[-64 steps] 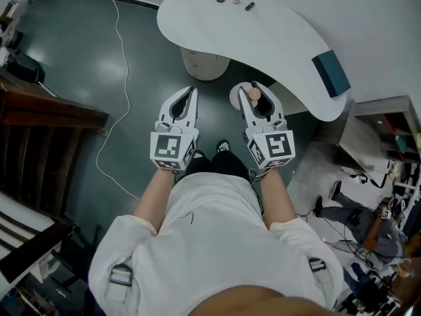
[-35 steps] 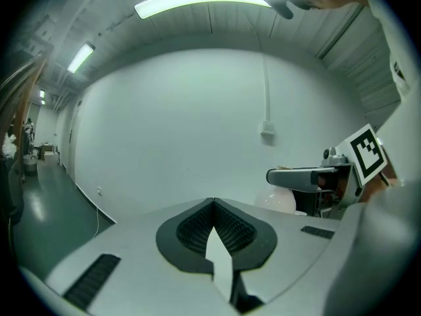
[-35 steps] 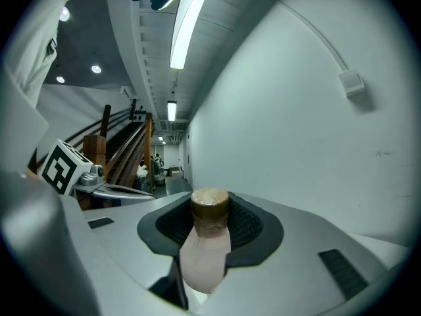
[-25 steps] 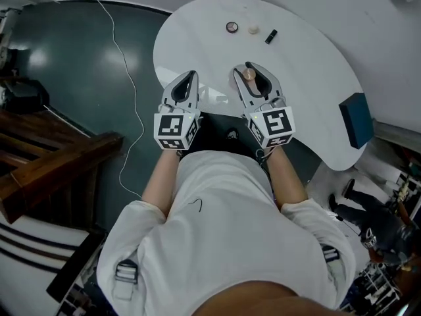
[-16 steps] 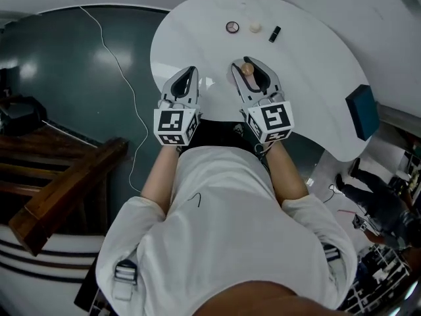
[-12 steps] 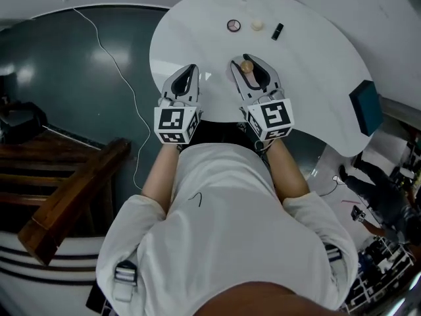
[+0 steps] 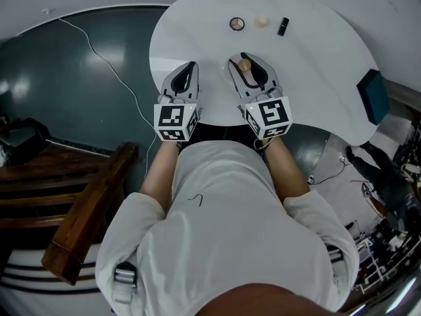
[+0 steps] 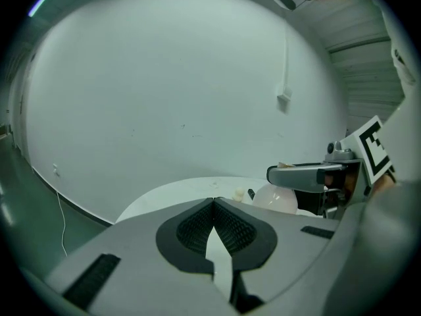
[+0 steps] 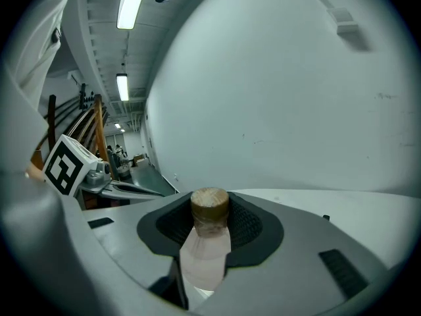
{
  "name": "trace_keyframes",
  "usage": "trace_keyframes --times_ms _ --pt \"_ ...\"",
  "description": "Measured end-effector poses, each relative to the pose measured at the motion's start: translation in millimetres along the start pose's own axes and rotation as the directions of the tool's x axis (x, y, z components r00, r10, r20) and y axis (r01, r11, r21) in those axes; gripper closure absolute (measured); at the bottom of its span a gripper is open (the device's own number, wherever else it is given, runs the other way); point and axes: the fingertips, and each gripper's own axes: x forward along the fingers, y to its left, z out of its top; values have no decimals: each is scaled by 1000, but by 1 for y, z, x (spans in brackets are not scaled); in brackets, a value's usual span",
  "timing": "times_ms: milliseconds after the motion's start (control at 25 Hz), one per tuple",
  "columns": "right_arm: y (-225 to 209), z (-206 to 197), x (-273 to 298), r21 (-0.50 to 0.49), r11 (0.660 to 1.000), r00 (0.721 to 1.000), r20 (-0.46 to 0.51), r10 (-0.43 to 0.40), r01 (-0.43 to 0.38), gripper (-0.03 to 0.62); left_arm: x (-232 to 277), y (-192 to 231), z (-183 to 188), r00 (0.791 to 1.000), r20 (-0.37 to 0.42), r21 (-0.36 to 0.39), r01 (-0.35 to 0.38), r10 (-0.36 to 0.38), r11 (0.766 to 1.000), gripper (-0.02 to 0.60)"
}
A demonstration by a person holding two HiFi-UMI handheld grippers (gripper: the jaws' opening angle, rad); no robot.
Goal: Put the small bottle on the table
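Head view: the right claw (image 7: 245,60) is clamped on the small bottle (image 7: 245,66), which is carried over the near part of the white counter (image 7: 316,51). I cannot tell from here whether its base touches the top. The left claw (image 7: 190,70) is just beside it, pressed together and holding nothing. Farther back on the counter are a dark round ring-shaped piece (image 7: 237,24), a cream knob (image 7: 262,20) and a short black stick (image 7: 283,26), all well apart from the bottle. A teal box (image 7: 375,96) sits at the counter's right edge.

Left gripper view: the two ribbed pads meet at their tips with only bare counter beyond them. Off to the right, the bottle's pale rounded body hangs below the other claw.

Right gripper view: the pads press on the bottle's neck, just under a cork stopper (image 9: 210,204). The body below is translucent pale pink. Whether that colour is liquid or the wall itself, and how full it is, I cannot tell.

It looks small and light, with a stiff, smooth wall, probably glass, so it is likely slippery and breakable if dropped. The neck below the stopper seems the sound place to hold it, since the cork alone could pull out. The base is narrow, so it should be set down upright.
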Motion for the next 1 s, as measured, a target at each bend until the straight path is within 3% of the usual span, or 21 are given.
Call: trace_keyframes --times_ms 1000 --pt "-11 -13 119 30 997 994 -82 -72 74 467 35 86 -19 993 -107 -27 53 -56 998 569"
